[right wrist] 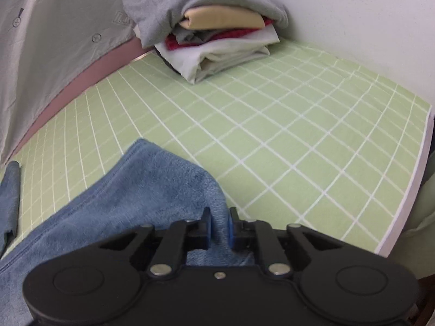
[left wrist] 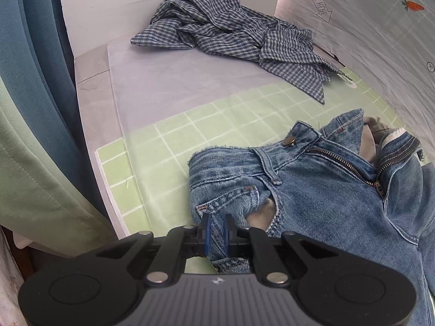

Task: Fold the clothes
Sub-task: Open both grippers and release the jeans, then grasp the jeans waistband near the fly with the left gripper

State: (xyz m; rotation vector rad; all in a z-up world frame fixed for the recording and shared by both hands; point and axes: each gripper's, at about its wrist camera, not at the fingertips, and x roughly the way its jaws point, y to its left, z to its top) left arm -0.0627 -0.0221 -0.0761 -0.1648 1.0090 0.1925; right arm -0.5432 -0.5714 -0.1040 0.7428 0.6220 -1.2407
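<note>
A pair of blue jeans (left wrist: 326, 190) lies on the green grid mat (left wrist: 168, 146), waistband up, zip open, brass button showing. My left gripper (left wrist: 216, 224) is shut on the jeans at the waistband side, by the front pocket. In the right wrist view, my right gripper (right wrist: 219, 218) is shut on a fold of the jeans' leg (right wrist: 141, 179), which lies across the green grid mat (right wrist: 299, 135). Another bit of denim (right wrist: 11, 190) shows at the left edge.
A crumpled blue checked shirt (left wrist: 233, 35) lies at the back on a grey sheet (left wrist: 168, 81). A stack of folded clothes (right wrist: 212, 32) stands at the mat's far corner against the wall. Curtains (left wrist: 35, 135) hang at the left. The mat's edge (right wrist: 418, 168) drops off on the right.
</note>
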